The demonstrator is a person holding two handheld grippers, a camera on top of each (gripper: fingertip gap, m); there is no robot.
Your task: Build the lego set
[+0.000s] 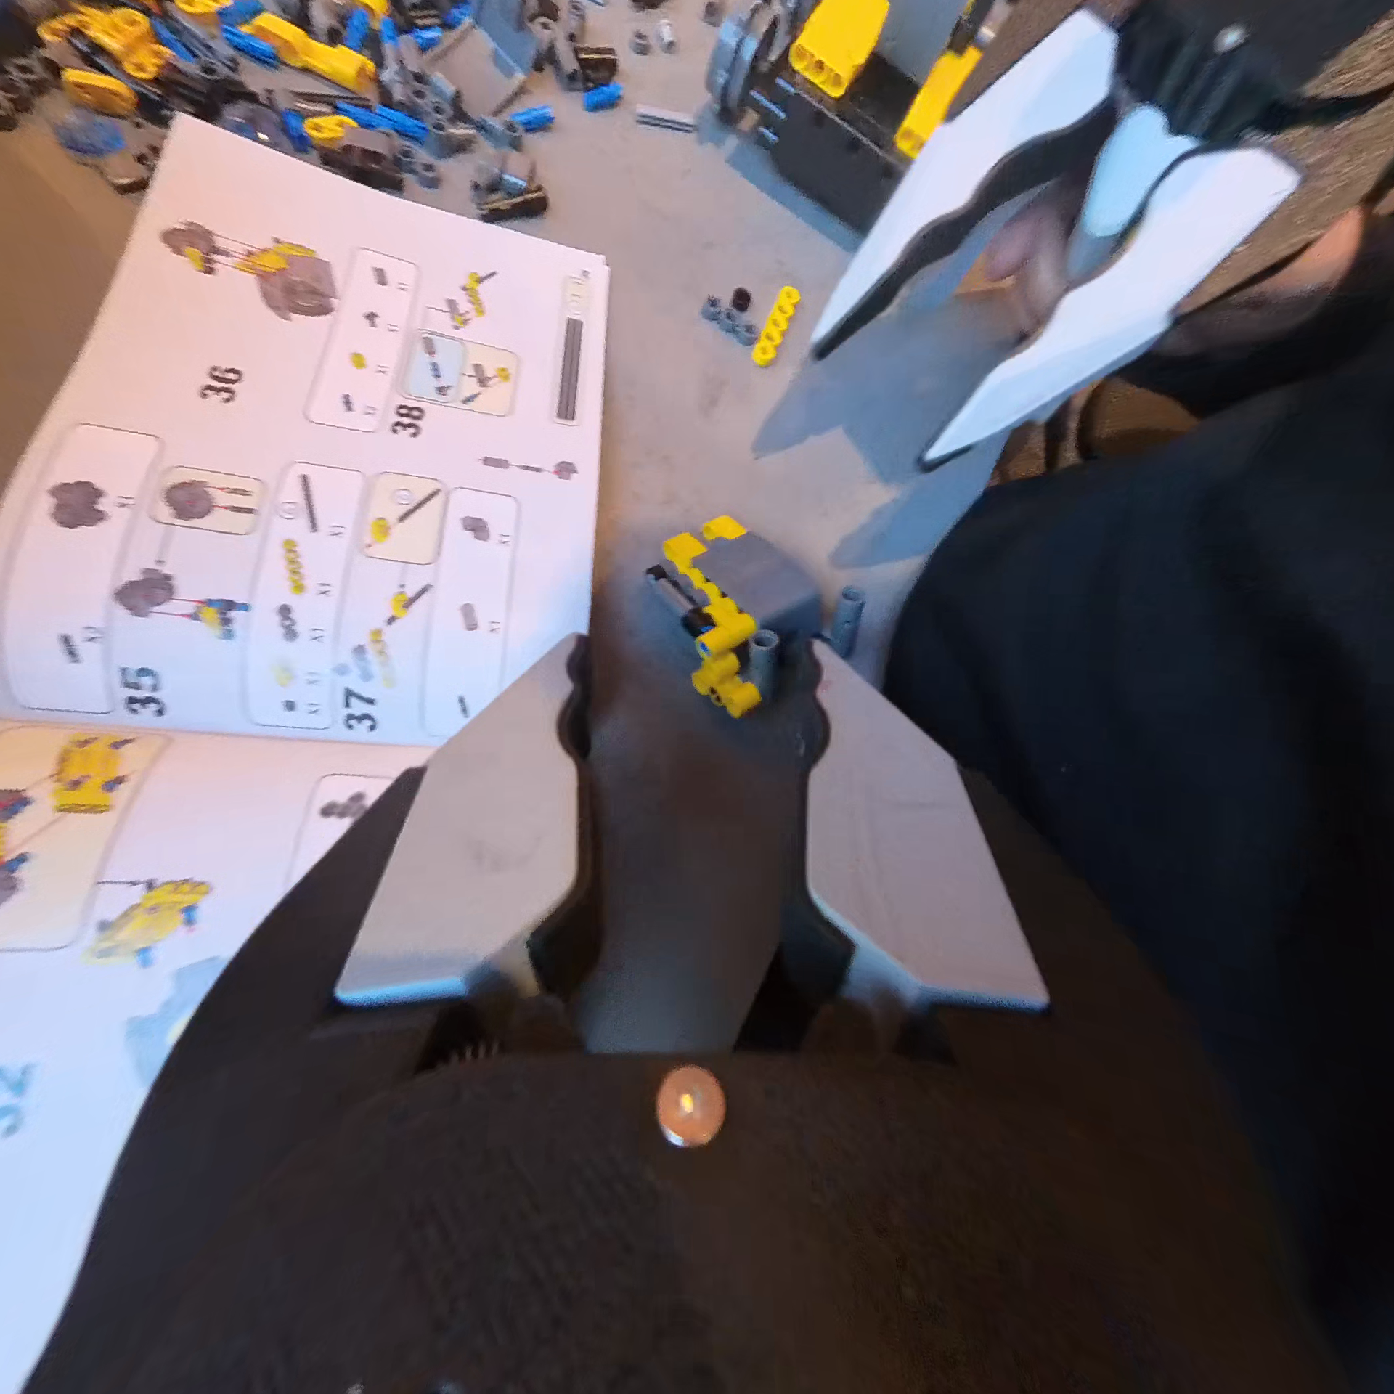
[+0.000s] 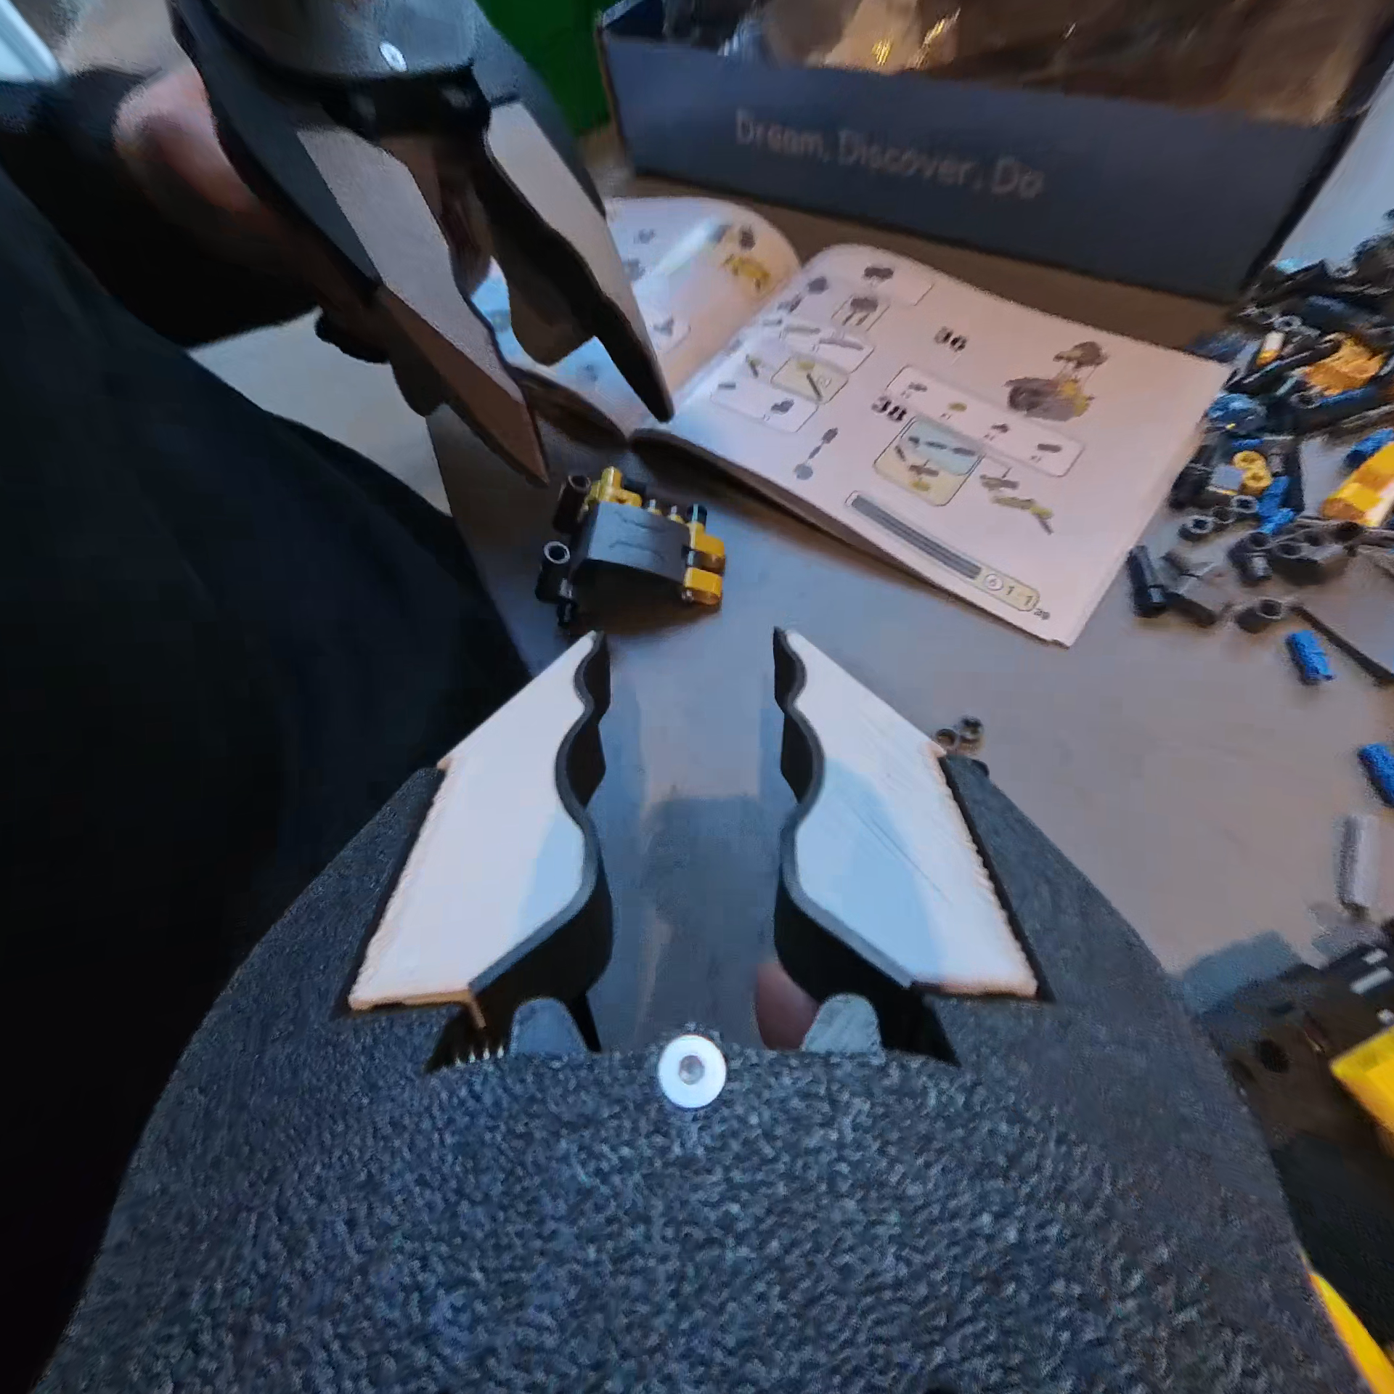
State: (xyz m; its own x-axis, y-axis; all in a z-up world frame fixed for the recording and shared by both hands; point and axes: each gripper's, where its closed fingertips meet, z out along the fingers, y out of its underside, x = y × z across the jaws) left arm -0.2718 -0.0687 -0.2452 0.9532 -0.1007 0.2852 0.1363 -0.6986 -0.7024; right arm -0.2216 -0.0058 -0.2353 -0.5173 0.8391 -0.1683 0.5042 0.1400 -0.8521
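A small grey and yellow brick assembly (image 1: 743,596) lies on the grey table, just beyond and between the tips of my left gripper (image 1: 698,647). The left gripper is open and empty, its fingers hovering close over the assembly. In the right wrist view the assembly (image 2: 634,547) lies a short way ahead of my right gripper (image 2: 690,637), which is open and empty. The left gripper (image 2: 603,445) shows there above the assembly's far side. The right gripper (image 1: 875,407) shows at the upper right of the left wrist view, raised off the table.
An open instruction booklet (image 1: 302,452) (image 2: 943,422) lies beside the assembly. Several loose blue, yellow and black pieces (image 1: 302,75) (image 2: 1282,468) are heaped beyond it. A larger yellow and black build (image 1: 830,98), a short yellow beam (image 1: 777,324) and a dark box (image 2: 981,151) stand farther off. A person's dark clothing (image 1: 1169,754) borders the table.
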